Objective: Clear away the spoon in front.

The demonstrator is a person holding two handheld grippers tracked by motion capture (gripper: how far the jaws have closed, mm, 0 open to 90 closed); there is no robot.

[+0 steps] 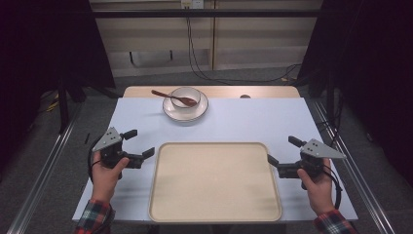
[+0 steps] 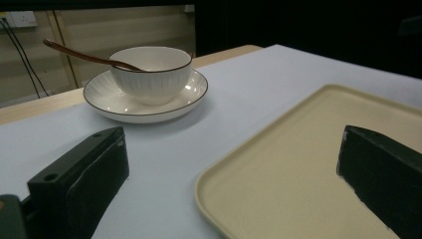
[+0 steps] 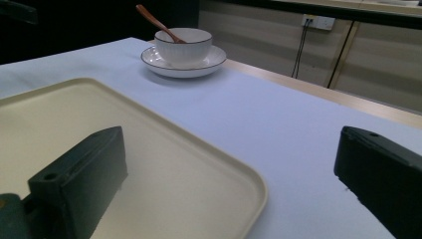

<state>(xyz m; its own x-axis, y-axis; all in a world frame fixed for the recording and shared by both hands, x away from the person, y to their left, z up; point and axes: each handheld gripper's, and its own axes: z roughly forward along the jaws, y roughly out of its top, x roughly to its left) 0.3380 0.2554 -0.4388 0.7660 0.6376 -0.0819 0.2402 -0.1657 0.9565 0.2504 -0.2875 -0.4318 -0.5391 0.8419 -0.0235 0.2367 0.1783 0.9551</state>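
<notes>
**Tray between two open claws**

Your left claw [image 1: 138, 145] is spread wide, holding nothing, at the tray's [image 1: 214, 214] nine o'clock edge. The tray lies flat mid-tabletop; it looks stiff, light and smooth, so pinch its raised rim. Your right claw [image 1: 284, 151] gapes empty at three o'clock. The bowl [image 1: 185, 96] sits at twelve.

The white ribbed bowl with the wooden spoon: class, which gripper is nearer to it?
Left. The left gripper sits below-left of the white ribbed bowl; the right gripper lies farther off, below-right across the beige tray.
</notes>
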